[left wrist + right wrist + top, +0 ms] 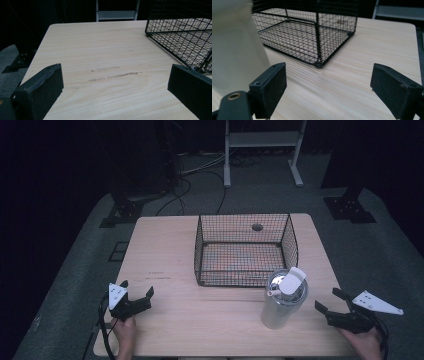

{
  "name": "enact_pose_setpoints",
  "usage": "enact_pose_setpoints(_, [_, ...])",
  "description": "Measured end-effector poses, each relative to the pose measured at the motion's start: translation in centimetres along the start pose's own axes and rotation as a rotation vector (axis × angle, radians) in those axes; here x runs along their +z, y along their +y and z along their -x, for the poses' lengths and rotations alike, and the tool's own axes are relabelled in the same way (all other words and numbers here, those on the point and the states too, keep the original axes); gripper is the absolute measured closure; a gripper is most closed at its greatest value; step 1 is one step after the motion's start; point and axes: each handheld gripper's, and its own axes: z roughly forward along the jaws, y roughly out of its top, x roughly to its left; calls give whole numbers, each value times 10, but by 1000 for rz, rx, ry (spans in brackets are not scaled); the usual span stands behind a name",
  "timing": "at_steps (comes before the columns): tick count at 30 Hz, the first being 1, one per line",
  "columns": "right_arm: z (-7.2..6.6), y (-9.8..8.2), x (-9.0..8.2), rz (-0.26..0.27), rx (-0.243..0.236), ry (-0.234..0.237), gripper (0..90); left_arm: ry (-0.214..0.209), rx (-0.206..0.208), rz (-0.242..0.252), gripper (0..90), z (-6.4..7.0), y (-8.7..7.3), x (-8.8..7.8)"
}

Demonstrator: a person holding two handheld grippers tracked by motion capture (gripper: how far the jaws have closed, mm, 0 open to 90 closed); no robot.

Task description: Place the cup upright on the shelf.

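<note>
Bottle [283, 299] is standing upright on the table [200, 320], near the front edge, right of centre. Silver body, white cap tilted at the top. Its far side is sitting just beside the front right corner of the wire basket [245, 249]; whether the two are touching, cannot tell. In the right gripper view the bottle [235, 45] is showing as a pale blurred wall at the left edge.

Right gripper [334, 306] is hovering just right of the bottle, near the table's front right corner, jaws pointing left toward it. Jaws are standing wide apart and holding nothing; bare wood is showing between them. Nothing is lying between this gripper and the bottle.

Left gripper [136, 294] is sitting well apart from the bottle, over the front left part of the table. Its jaws are also spread wide, gripping nothing. Faint scuff marks [113, 72] are lying on the wood ahead of it.

Basket is sitting mid-table, black mesh, open top. A dark round hole [257, 227] in the tabletop is showing through its far side. Beyond the table, a white frame [262, 150] is standing on the floor among cables [195, 180].
</note>
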Motion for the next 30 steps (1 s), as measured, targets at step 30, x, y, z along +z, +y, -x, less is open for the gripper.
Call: enact_pose_setpoints(30, [-73,10,12,53,-95,318,99,-10,0,30,0,-1,-1,-3])
